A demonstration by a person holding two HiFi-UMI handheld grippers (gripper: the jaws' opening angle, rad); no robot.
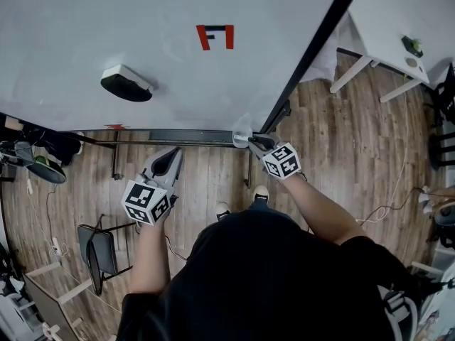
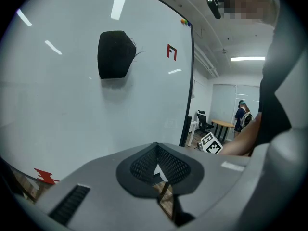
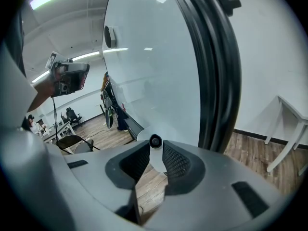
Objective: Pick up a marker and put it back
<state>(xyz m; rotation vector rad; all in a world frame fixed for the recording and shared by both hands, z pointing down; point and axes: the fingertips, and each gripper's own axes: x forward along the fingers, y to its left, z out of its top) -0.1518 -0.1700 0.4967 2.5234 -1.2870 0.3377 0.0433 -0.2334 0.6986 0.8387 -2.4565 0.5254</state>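
Note:
A white marker [image 3: 155, 159] with a dark end stands between the pads of my right gripper [image 3: 155, 147], and both pads press on its sides. In the head view that right gripper [image 1: 256, 145] is at the right end of the whiteboard's tray [image 1: 185, 135], where the marker [image 1: 242, 139] shows as a small white piece. My left gripper [image 1: 171, 159] hangs in front of the tray, a little below it, apart from the board. Its pads [image 2: 144, 165] meet with nothing between them.
A black eraser [image 1: 126, 82] and a red mark [image 1: 215, 36] are on the whiteboard [image 1: 85, 27]. The board's black frame post [image 1: 313, 55] runs beside my right gripper. A chair [image 1: 99, 251] stands on the floor at the left and a white table [image 1: 387, 41] at the right.

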